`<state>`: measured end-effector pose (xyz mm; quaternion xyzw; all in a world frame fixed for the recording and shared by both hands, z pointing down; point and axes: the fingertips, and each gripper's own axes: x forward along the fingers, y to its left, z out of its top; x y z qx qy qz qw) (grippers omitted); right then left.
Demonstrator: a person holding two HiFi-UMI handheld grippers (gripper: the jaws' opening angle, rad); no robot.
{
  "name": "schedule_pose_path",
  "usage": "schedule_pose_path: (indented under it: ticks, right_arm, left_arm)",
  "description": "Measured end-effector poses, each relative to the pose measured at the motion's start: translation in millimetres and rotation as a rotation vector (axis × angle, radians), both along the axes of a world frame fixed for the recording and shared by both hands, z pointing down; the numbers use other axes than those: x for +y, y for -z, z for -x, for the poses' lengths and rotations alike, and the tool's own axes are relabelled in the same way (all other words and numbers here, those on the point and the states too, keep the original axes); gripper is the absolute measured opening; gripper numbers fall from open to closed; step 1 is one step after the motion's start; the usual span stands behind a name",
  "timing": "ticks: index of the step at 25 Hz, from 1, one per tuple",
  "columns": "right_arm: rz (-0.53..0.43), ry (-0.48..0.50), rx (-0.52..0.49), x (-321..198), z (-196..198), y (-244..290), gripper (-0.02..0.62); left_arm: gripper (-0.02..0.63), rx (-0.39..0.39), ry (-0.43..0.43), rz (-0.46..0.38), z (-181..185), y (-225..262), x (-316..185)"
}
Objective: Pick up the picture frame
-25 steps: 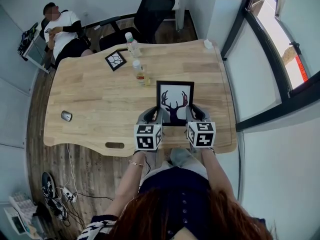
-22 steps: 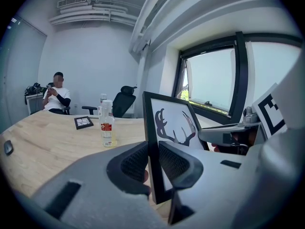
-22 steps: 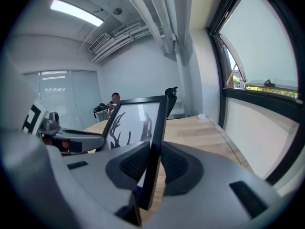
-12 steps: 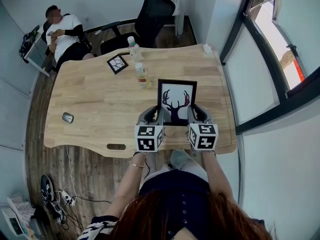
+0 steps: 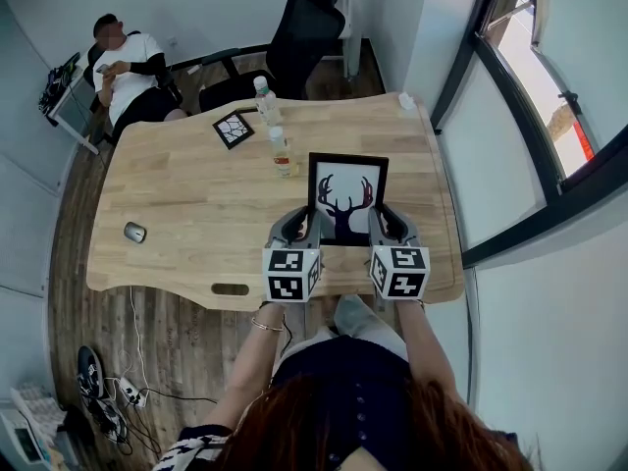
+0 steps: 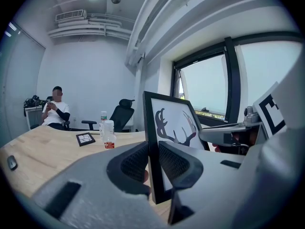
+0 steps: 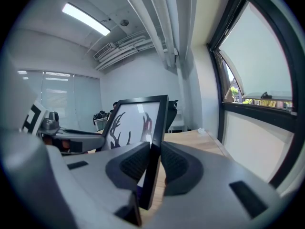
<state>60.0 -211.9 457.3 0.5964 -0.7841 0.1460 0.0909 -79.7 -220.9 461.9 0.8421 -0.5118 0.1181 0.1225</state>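
Both hand-held grippers clamp the picture frame, seemingly airborne.

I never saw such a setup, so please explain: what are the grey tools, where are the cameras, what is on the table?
A person holds one grey gripper in each hand. One camera sits on the person's head, looking down; one rides on each gripper. The left gripper and the right gripper each clamp a side edge of the black-framed antler picture. On the light wooden table stand two clear plastic bottles, with a small black square frame and a grey computer mouse.
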Motion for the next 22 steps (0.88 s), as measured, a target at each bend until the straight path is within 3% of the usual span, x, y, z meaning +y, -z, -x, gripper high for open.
schedule_pose_path:
  ticks: [22]
  right_arm:
    - [-0.118, -0.010, 0.012, 15, 8, 43, 0.077]
  left_arm:
    - [0.083, 0.001, -0.005, -0.112, 8, 43, 14]
